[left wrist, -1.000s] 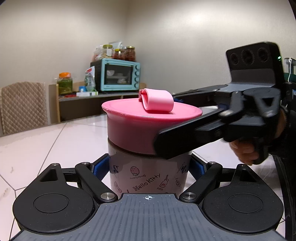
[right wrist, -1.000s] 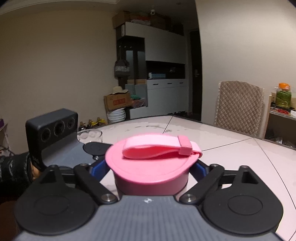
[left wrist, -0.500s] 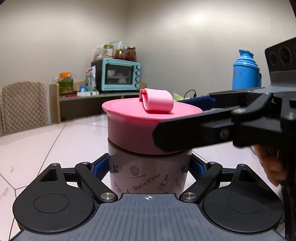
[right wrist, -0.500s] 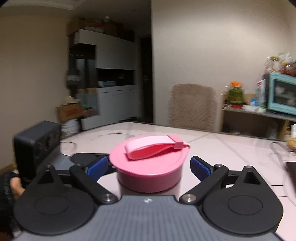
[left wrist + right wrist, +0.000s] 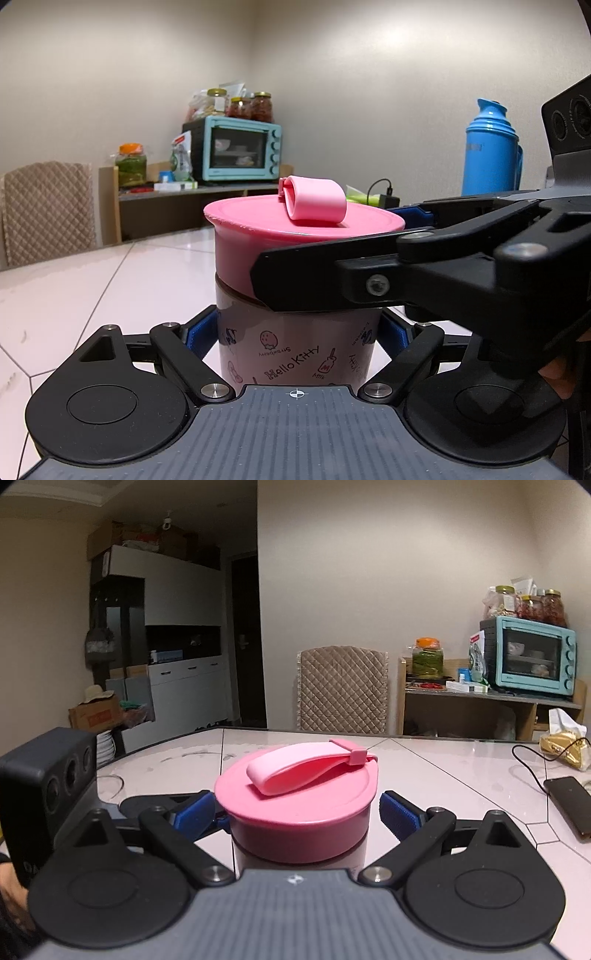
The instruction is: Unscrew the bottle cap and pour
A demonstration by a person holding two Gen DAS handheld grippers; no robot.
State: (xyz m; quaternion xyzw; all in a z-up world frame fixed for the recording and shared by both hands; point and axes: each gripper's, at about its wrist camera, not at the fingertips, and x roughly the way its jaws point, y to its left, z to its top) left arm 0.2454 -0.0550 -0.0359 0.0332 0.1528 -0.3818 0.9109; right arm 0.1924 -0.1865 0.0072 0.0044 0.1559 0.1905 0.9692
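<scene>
The squat white printed bottle (image 5: 295, 354) is standing upright on the pale glossy tiled table (image 5: 92, 291), and its body is being held between the blue pads of the left gripper (image 5: 295, 334), whose jaws are clamped narrow on its two sides. The broad pink screw cap with a folded carry strap (image 5: 299, 805) is being straddled by the right gripper (image 5: 299, 812); its jaws are being drawn in at this moment, yet a gap is being left at the right pad (image 5: 400, 814), so the cap is between the pads but is not being pressed.

The step in hand is judged to be a re-grip between turns of the cap. To do it well, the pads should be brought level onto the cap's side wall, above the dark seam where the cap meets the bottle, and closed firmly before any twist is made. The twist should be made about the bottle's upright axis, while the body is being kept fixed below, so that the bottle is neither tipped nor dragged.

Against the frame of a second ago, the right gripper is being seen swung round the cap: the teal toaster oven (image 5: 528, 661) is now being shown behind it where white cabinets (image 5: 177, 653) were filling the background, and the pads, then tight on the cap, are now being held off it. The lower grip is unchanged.
</scene>
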